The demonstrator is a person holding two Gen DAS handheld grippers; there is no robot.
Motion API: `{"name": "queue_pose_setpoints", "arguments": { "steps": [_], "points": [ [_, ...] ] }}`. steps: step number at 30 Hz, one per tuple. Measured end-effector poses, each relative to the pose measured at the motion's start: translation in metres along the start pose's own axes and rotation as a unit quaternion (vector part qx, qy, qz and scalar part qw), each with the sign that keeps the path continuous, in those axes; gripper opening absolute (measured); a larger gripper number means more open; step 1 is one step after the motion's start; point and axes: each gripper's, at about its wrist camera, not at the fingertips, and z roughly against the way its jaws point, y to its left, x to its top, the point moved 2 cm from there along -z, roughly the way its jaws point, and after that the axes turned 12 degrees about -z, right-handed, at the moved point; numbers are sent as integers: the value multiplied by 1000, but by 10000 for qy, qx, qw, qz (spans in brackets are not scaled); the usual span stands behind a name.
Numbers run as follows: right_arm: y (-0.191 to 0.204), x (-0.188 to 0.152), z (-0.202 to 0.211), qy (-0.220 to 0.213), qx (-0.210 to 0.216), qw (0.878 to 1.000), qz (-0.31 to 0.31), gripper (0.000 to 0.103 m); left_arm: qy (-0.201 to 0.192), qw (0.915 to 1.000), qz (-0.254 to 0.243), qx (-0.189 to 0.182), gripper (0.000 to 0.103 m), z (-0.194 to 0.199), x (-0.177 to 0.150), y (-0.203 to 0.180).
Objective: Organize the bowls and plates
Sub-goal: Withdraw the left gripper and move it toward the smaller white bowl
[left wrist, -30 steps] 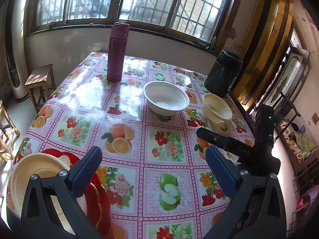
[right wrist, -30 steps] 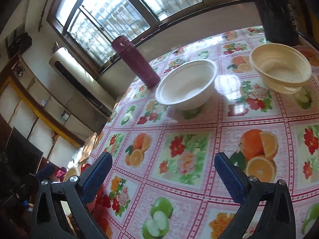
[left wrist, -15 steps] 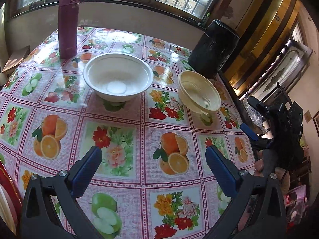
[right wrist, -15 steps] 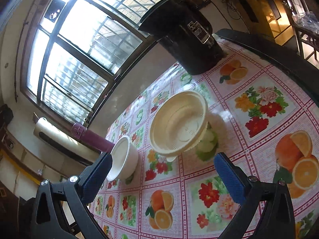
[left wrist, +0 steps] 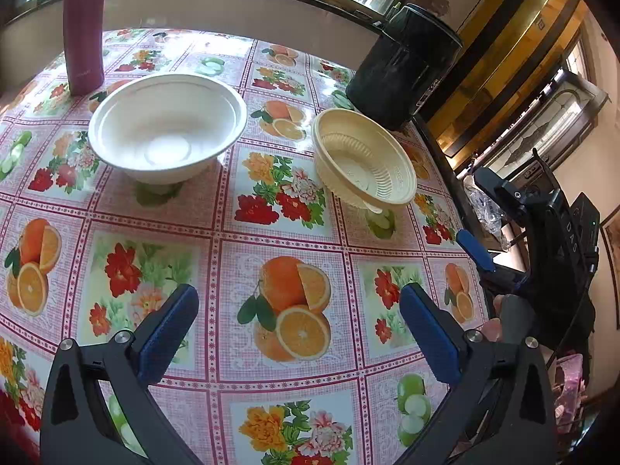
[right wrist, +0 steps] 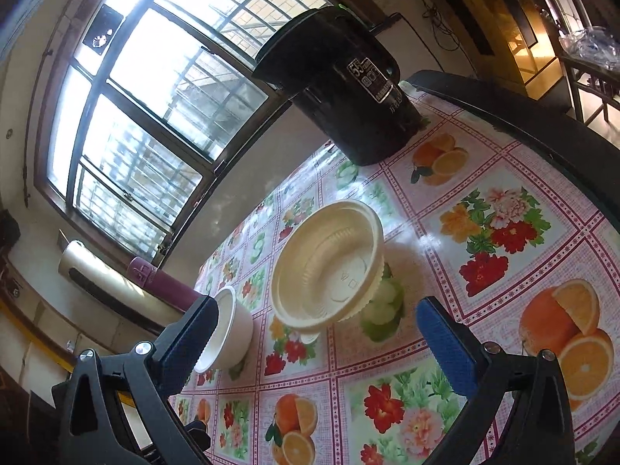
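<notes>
A white bowl (left wrist: 166, 128) and a ribbed cream bowl (left wrist: 364, 162) stand side by side on the fruit-and-flower tablecloth (left wrist: 271, 232). My left gripper (left wrist: 298, 333) hangs open over the cloth, well short of both bowls, nothing between its blue pads. My right gripper (right wrist: 321, 341) is open too and tilted; the cream bowl (right wrist: 329, 267) lies just beyond its fingertips and the white bowl (right wrist: 228, 333) sits behind its left finger. In the left wrist view the right gripper (left wrist: 480, 213) shows at the table's right edge, held by a hand.
A tall maroon flask (left wrist: 83, 27) stands at the back left, a black cylindrical appliance (left wrist: 403, 66) at the back right behind the cream bowl. The table's dark edge (right wrist: 523, 116) runs along the right. A barred window (right wrist: 155, 89) lies beyond.
My left gripper has swung right and forward; the red plate stack at lower left has almost left view and the bowls are nearer. My right gripper has turned and closed in on the cream bowl.
</notes>
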Motion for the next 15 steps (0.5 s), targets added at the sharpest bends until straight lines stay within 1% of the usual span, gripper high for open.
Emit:
{"name": "queue_pose_setpoints", "arguments": {
  "steps": [3, 5, 8, 11, 13, 15],
  "points": [
    [5, -3, 0, 61, 153, 9999, -14, 103, 155, 9996, 132, -174, 103, -10, -15, 5],
    [15, -9, -1, 164, 299, 9993, 147, 103, 222, 9991, 334, -148, 103, -9, -20, 20],
    [29, -25, -12, 460, 451, 9972, 386, 103, 69, 9975, 681, 192, 103, 9, -18, 53],
    [40, -45, -30, 773, 501, 9940, 587, 103, -46, 9949, 765, 658, 103, 35, -3, 82],
    [49, -55, -46, 965, 489, 9921, 642, 103, 136, 9930, 744, 909, 103, 43, 12, 99],
    [61, -63, -60, 1088, 547, 9906, 625, 103, 221, 9900, 541, 1283, 103, 50, 31, 114]
  ]
}}
